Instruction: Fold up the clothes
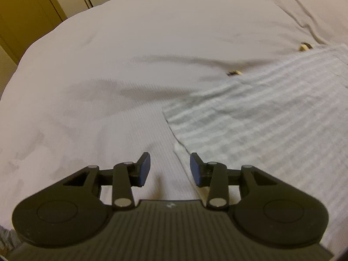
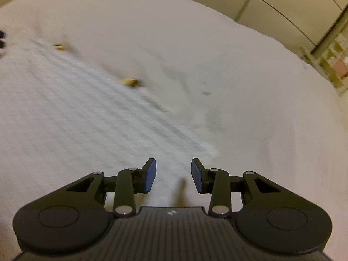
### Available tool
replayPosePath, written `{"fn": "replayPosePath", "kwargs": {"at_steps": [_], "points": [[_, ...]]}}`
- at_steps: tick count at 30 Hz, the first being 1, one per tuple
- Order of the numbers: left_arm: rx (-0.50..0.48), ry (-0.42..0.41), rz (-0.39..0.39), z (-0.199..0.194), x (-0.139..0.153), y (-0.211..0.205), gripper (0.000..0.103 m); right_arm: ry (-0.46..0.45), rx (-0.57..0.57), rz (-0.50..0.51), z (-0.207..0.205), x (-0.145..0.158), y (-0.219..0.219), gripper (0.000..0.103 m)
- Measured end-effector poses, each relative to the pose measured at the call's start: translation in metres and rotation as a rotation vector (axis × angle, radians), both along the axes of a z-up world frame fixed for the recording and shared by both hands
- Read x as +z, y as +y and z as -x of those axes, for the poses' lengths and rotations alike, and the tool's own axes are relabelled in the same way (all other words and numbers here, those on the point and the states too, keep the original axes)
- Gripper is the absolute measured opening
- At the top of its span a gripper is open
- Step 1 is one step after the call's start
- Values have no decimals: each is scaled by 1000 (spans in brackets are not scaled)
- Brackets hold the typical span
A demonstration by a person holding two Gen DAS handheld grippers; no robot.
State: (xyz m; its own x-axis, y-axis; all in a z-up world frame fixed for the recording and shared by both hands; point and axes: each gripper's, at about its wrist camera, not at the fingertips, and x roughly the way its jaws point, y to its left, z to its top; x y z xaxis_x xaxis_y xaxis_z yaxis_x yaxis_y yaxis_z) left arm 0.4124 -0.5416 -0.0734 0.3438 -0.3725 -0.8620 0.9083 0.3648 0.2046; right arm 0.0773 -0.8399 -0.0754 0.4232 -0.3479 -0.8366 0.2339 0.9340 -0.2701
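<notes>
A pale striped garment (image 1: 271, 117) lies flat on the white bed cover, folded into a rectangle. In the left wrist view its near left corner sits just ahead of my left gripper (image 1: 170, 169), whose blue pads stand apart with nothing between them. In the right wrist view the same garment (image 2: 91, 117) spreads to the left, its near right corner just ahead of my right gripper (image 2: 174, 176), also open and empty. Small tan toggles (image 1: 233, 73) (image 2: 130, 81) show along the garment's far edge.
The white bed cover (image 1: 108, 65) (image 2: 261, 108) fills both views with soft creases. Beyond its far edge stand wardrobe doors (image 1: 28, 10) and pale cupboard panels (image 2: 271, 4). Shelving (image 2: 337, 65) shows at the far right.
</notes>
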Motion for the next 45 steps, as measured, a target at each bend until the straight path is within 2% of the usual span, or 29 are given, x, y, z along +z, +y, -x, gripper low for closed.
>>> {"fn": "replayPosePath", "kwargs": {"at_steps": [4,8,9,12,13,15,18,22,23,24,25,27,28,29,31,33,34,36,40,45], "points": [[-13,24,-19,24,5,20,43,-18,61,-80,22,11,54,40],[-91,-17,-60,69,13,47,45,0,138,-98,48,9,112,45],[-147,-37,-66,86,13,53,49,7,160,-98,56,8,127,46],[-388,-77,-36,147,13,78,70,66,280,-38,82,-1,164,47],[-484,-116,-43,170,9,87,71,90,316,-24,91,-6,174,47],[-609,-168,-97,203,-6,97,70,126,374,16,102,-18,188,47],[-699,-209,-139,230,-28,102,70,153,454,136,110,-30,209,65],[-761,-390,-199,243,-56,100,63,180,505,259,103,-53,212,66],[-774,-442,-219,244,-63,99,58,189,513,289,101,-59,211,65],[-786,-493,-238,244,-70,98,42,205,527,329,98,-67,210,65],[-796,-524,-245,243,-76,97,35,222,540,370,95,-74,208,64],[-816,-587,-259,240,-87,97,33,249,567,443,91,-86,203,65],[-825,-616,-265,239,-92,97,28,259,580,476,91,-91,200,64],[-827,-609,-261,235,-94,98,24,269,593,509,90,-96,197,60],[-820,-602,-247,231,-95,99,9,282,601,550,87,-104,191,48],[-795,-598,-213,227,-90,103,5,266,579,539,86,-100,186,26],[-782,-595,-195,225,-88,105,4,257,573,539,86,-96,187,0],[-752,-570,-163,218,-76,108,4,242,559,525,87,-87,189,0],[-759,-541,-113,211,-49,118,3,232,522,494,89,-65,196,0],[-786,-520,-95,214,-22,148,3,222,511,474,106,-36,221,0]]}}
